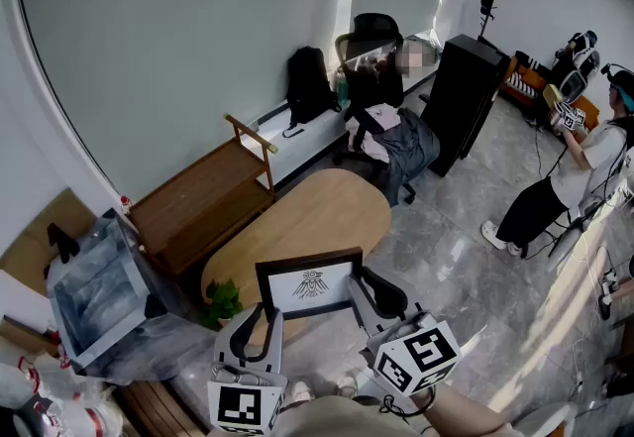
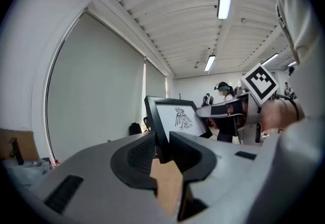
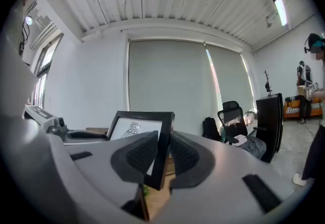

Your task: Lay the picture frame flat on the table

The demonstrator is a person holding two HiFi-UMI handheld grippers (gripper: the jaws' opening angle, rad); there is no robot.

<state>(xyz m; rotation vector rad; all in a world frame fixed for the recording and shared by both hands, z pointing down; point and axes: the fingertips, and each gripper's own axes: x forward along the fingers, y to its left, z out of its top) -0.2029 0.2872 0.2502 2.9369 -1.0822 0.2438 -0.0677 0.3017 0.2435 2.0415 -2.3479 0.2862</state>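
Observation:
A black picture frame (image 1: pixel 310 283) with a bird drawing on white stands upright over the near end of the oval wooden table (image 1: pixel 317 212). My left gripper (image 1: pixel 260 322) is shut on the frame's left side bar (image 2: pixel 155 126). My right gripper (image 1: pixel 368 291) is shut on its right side bar (image 3: pixel 163 149). In the left gripper view the frame (image 2: pixel 175 119) rises between the jaws, with the right gripper (image 2: pixel 238 116) behind it. In the right gripper view the frame (image 3: pixel 137 129) shows its drawing to the left of the jaws.
A small green plant (image 1: pixel 222 302) sits at the table's near left. A wooden bench (image 1: pixel 203 207) and a clear plastic-wrapped box (image 1: pixel 99 291) stand to the left. Beyond are an office chair with clothes (image 1: pixel 391 138), a black cabinet (image 1: pixel 464 98) and a person (image 1: pixel 570 167) at right.

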